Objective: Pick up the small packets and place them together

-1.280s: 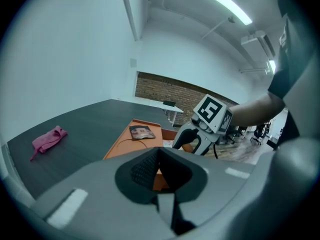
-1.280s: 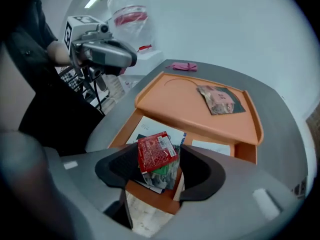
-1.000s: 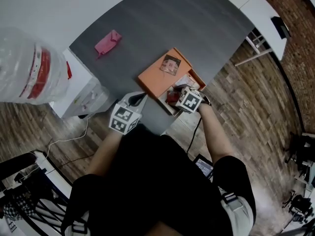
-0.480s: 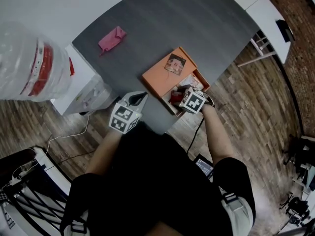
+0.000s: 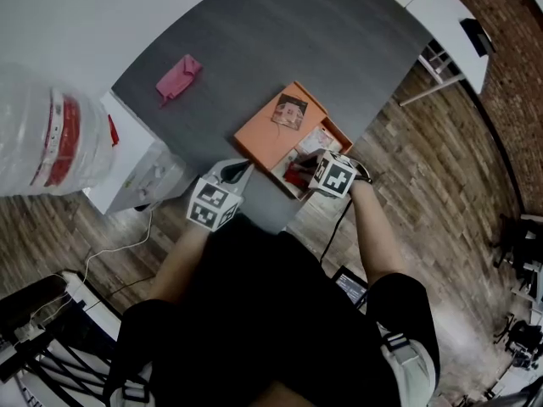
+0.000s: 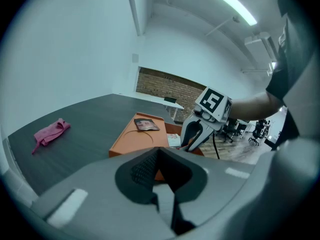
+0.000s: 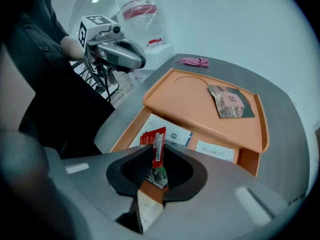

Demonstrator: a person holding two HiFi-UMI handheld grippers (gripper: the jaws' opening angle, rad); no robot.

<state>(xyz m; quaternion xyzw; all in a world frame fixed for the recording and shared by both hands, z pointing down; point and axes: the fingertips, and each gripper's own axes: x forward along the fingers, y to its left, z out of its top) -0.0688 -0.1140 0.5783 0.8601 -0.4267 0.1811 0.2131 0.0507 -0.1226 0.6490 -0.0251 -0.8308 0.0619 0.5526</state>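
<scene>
Standing on end, the red packet (image 7: pixel 158 141) is pinched by the right gripper (image 7: pixel 155 160), whose jaws have just been closed on it above the orange box (image 7: pixel 127 130), the brown packet (image 7: pixel 229 102) is seen ahead on the lid (image 7: pixel 185 99), and the left gripper (image 6: pixel 159 176) is held shut, empty, farther away.

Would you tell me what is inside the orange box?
Flat white packets lie in its open part; the right gripper has just closed its jaws on a red packet over them. The orange lid hides the rest.
</scene>
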